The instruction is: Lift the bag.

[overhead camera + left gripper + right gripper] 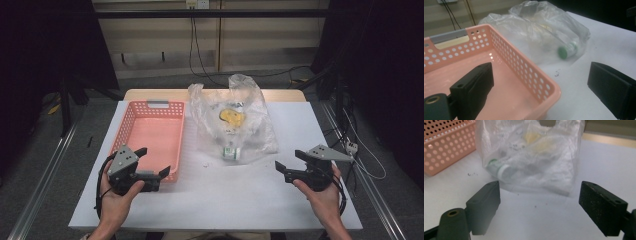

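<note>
You will find nothing here that can be read. The small green-capped bottle [231, 151] inside the crumpled clear plastic bag [252, 127] carries a pale label with dark marks, but the print is too small and blurred to make out. The pink perforated plastic basket [131, 116] bears no lettering you could read.

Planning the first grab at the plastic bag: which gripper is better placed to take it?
Probably the right gripper: its open jaws face the plastic bag directly, with bare table between. The left gripper hangs open over the pink basket corner, with the bag off to its side.
</note>
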`<state>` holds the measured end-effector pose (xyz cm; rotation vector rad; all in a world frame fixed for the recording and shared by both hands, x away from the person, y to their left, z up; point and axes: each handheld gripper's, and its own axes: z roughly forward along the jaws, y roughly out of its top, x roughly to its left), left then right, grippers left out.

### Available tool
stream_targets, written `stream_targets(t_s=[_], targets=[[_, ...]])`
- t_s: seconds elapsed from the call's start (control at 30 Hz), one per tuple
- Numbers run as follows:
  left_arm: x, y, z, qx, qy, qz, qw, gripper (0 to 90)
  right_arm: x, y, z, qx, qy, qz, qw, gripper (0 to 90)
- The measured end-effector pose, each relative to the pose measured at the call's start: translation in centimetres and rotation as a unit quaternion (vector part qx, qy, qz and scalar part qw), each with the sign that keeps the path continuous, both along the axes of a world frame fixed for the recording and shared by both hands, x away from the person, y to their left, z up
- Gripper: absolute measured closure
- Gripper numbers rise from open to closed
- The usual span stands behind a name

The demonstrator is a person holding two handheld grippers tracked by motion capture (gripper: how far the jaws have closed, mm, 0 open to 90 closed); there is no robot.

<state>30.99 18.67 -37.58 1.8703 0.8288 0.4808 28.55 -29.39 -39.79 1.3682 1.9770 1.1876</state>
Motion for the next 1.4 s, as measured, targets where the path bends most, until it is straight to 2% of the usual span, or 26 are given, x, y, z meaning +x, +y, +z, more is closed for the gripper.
stream_targets(t_s=[0.07,0.13,0.27,0.57,0.63,0.73,1.03,1.13,1.2,1.4], targets=[[-0.3,0.0,-0.5,0.002,0.000,0.003,1.0000,6.5,-0.2,-0.1,-0.5,-0.003,0.010,0.000,0.9999,17.6],[-0.5,0.3,-0.9,0.001,0.009,0.002,1.0000,6.5,-0.5,-0.2,-0.8,-0.003,0.012,0.000,0.9999,17.6],[-1.2,1.0,-1.4,-0.010,0.005,0.023,0.9997,6.5,-1.3,-0.6,-1.3,0.000,0.015,-0.001,0.9999,17.5],[-2.0,1.4,-2.3,0.005,0.009,0.021,0.9997,6.5,-3.1,-1.5,-2.4,0.009,0.023,-0.011,0.9996,17.9],[-2.1,1.4,-2.6,0.010,0.004,0.022,0.9997,6.5,-3.3,-1.6,-2.7,0.011,0.027,-0.012,0.9995,17.9],[-2.2,1.6,-2.8,0.014,-0.001,0.021,0.9997,6.5,-3.4,-1.6,-2.9,0.009,0.026,-0.011,0.9996,17.9],[-2.3,2.0,-3.5,0.006,0.009,0.036,0.9993,6.5,-3.0,-1.6,-3.1,0.008,0.029,-0.012,0.9995,17.9],[-2.3,2.1,-3.4,0.006,0.009,0.037,0.9993,6.6,-2.9,-1.5,-3.0,0.007,0.026,-0.010,0.9996,17.9],[-2.3,2.2,-3.4,-0.003,0.012,0.041,0.9991,6.6,-2.9,-1.5,-3.0,0.007,0.026,-0.011,0.9996,17.9],[-2.1,2.3,-3.4,-0.001,0.010,0.043,0.9990,6.6,-2.7,-1.6,-3.1,0.005,0.028,-0.009,0.9995,18.1]])
